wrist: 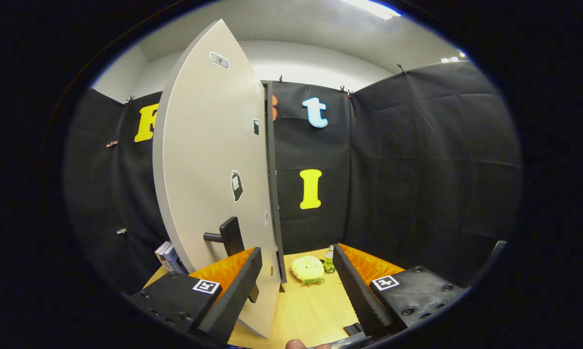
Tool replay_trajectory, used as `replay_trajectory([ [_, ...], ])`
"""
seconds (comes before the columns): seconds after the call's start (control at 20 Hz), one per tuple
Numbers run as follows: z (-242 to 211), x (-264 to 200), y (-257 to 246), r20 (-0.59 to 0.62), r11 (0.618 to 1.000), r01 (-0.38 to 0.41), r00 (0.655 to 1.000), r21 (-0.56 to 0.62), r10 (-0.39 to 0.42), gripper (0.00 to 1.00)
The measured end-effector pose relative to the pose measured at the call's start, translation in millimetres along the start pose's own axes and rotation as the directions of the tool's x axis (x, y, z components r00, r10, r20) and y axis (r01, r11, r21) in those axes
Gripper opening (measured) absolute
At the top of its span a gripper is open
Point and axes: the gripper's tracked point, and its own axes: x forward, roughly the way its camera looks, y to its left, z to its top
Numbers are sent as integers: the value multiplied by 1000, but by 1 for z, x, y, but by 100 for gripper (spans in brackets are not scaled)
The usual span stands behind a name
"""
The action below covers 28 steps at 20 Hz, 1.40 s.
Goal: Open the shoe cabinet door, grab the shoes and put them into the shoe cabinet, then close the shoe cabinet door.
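Observation:
The pale grey shoe cabinet door (209,160) stands tall just ahead of my left finger, swung so I see its front face nearly edge-on. Its black handle (229,237) sticks out low on the door, right above the left finger's tip. A dark strip of the cabinet body (272,184) shows along the door's far edge. My gripper (298,264) is open, with the door's lower edge between the fingers. A yellow slipper-like shoe (307,269) lies on the wooden table (306,310) beyond the fingers, close to the right one.
A small green bottle (329,261) stands right beside the shoe. A few books (169,258) lie behind the door, past the left finger. Black cloth walls close in the booth. A fingertip (298,344) shows at the table's near edge.

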Motion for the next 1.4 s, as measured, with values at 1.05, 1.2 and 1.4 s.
replay_trajectory([
  [1.05, -17, 13, 146, -38, 969, -238, 970, 59, 241, 98],
  [1.2, -18, 14, 141, -44, 970, -235, 970, 68, 238, 98],
  [1.4, -18, 14, 135, -39, 970, -232, 971, 67, 235, 98],
])
